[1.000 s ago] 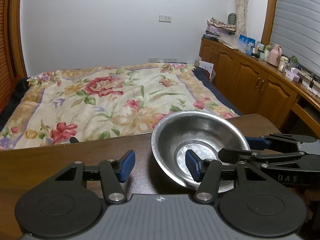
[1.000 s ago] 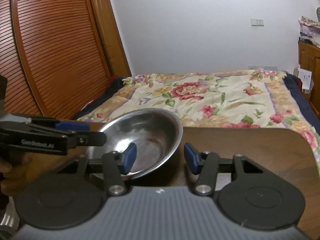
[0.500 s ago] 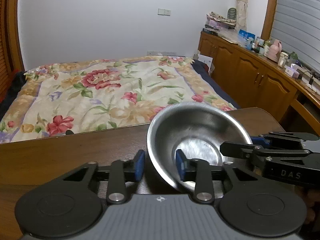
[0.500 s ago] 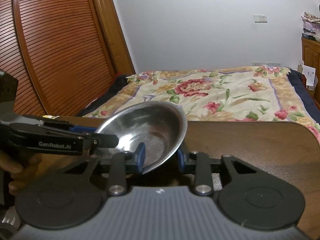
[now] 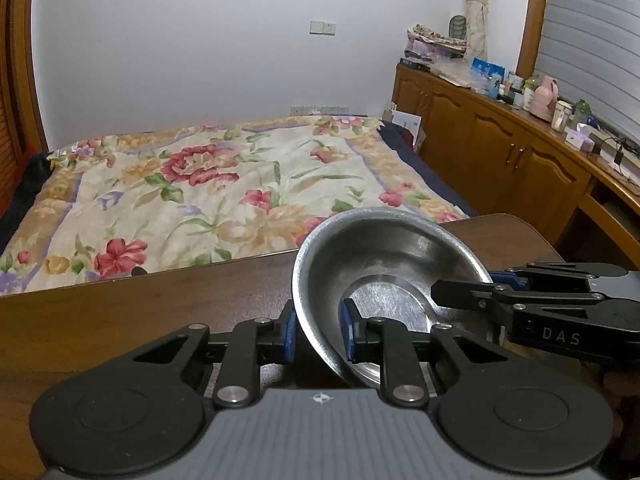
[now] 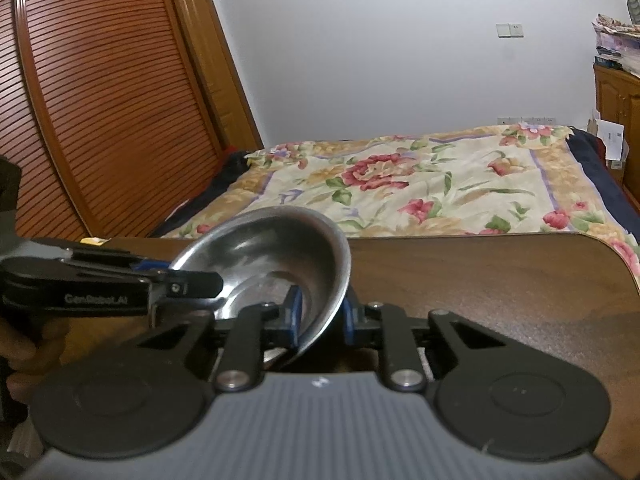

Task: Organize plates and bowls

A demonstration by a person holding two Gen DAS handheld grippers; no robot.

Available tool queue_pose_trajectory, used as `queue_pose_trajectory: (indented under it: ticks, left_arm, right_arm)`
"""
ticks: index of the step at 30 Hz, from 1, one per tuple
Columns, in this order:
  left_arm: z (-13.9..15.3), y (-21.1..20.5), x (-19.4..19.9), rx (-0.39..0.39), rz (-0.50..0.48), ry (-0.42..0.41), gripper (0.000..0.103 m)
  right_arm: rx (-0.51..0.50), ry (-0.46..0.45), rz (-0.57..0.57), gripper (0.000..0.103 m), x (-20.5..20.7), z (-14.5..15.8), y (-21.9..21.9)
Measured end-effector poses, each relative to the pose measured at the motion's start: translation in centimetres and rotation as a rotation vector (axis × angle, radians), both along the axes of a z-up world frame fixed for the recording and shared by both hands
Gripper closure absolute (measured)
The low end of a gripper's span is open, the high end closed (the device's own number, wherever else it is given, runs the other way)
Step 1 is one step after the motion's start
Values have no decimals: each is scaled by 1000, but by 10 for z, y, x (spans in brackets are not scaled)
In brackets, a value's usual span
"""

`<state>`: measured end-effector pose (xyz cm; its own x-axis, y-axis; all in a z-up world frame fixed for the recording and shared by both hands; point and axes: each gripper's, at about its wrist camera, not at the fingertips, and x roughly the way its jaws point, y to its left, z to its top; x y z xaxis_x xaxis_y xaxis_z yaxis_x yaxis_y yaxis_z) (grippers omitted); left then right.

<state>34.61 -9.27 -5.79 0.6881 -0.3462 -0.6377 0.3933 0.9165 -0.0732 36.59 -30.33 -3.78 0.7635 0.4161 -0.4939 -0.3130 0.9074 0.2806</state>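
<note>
My left gripper (image 5: 318, 334) and right gripper (image 6: 319, 320) are both closing on the rim of 1 steel bowl (image 5: 384, 276), tilted above the table (image 6: 500, 280). No plates or other bowls show, so organizing seems barely begun.

The steel bowl's (image 5: 384, 276) near rim is hidden behind the left gripper's (image 5: 318, 334) body. The hand (image 6: 24, 344) holding it is cut off at the frame's edge. Small cabinet-top (image 5: 532, 100) items are unreadable.
</note>
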Motion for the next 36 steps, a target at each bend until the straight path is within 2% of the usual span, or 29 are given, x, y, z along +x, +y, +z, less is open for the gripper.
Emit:
queue_pose_trajectory:
  ticks: [7,12,16,26,36]
  left_arm:
    - [12,-2,-8,-6,3,-19,80]
    - [31,-2,-20,-14,-10,-53,80]
    - [49,2,-32,-30,-16,-85,80]
    - [86,9,-69,-61,-34,-168,80]
    - [116,18,-114,-73,-61,-240,80]
  right_arm:
    - [9,-10,-8,88,-1,0,-3]
    - [20,-8,-22,88,-3,8,-5]
    - [30,-27,-20,88,-10,22,-5]
    - [-31,-139,-21,88,-43,70,-3]
    - [-59,-209,-36,88,-78,99,0]
